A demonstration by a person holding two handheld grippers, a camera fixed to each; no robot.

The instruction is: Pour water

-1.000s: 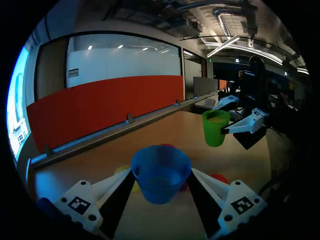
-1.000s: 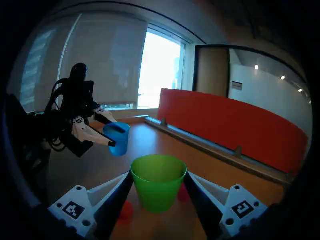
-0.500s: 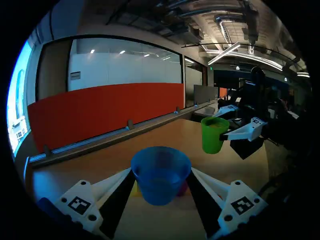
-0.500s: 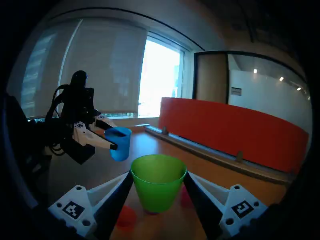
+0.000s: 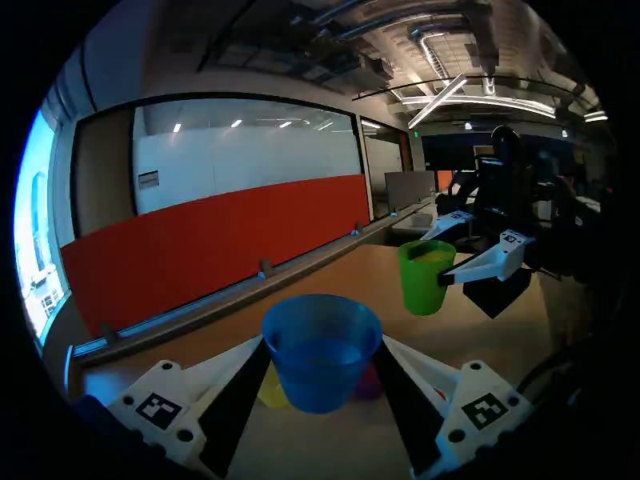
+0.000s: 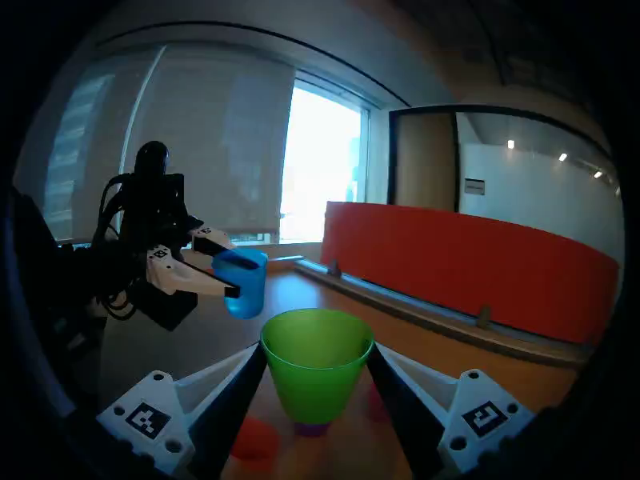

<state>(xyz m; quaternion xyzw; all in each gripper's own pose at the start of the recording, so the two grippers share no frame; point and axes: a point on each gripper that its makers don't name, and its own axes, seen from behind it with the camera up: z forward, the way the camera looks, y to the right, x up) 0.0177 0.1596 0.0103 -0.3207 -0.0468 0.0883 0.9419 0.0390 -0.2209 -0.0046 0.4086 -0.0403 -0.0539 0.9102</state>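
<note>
Left gripper view. At the left of the frame a red partition [image 5: 200,240] runs along the far edge of the wooden table [image 5: 352,280]. At lower centre the left gripper [image 5: 322,346] holds the blue cup [image 5: 320,368], one finger pressed to each side of its wall. The cup stands upright, with its long axis vertical and its mouth up, clear of the table. A fill line seems to show through the wall, but the contents cannot be confirmed. Small coloured things [image 5: 276,392] lie on the table below it. To the right and farther off, the right gripper [image 5: 448,276] carries the green cup [image 5: 422,280], also upright and in the air.

Right gripper view. At the left, the blue cup [image 6: 244,282] sits in the left gripper [image 6: 220,280]. At lower centre the right gripper [image 6: 317,350] clamps the green cup [image 6: 317,380] on both sides.

Finding: the two cups are apart, not touching, rims at roughly similar height. The pour likely requires closing that sideways gap, then tilting one rim over the other mouth. Which cup is the source cannot be told.

Room: a bright window [image 6: 324,160] at upper centre, and strip lights [image 5: 436,90] on an open ceiling.
</note>
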